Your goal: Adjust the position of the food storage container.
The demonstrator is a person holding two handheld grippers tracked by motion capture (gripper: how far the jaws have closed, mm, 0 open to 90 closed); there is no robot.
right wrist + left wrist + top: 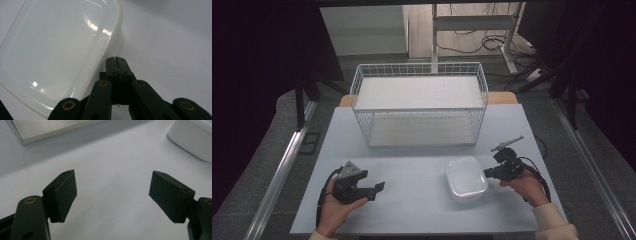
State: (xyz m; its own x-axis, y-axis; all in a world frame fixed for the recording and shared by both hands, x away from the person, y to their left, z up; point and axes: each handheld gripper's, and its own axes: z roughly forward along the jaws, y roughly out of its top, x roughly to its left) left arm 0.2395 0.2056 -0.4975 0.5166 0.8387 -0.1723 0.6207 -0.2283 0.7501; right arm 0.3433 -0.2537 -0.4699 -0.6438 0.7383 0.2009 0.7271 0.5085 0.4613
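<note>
the box (465,178) looks light, stiff and slippery; better grip its rim. right gripper (116,60) pressed together beside it, left gripper (112,192) spread, empty

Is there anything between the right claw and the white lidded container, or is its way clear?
Nothing visible blocks it. The right claw, jaws shut, sits right at the edge of the white container, with only bare table around them. Whether they actually touch I can't tell.
</note>
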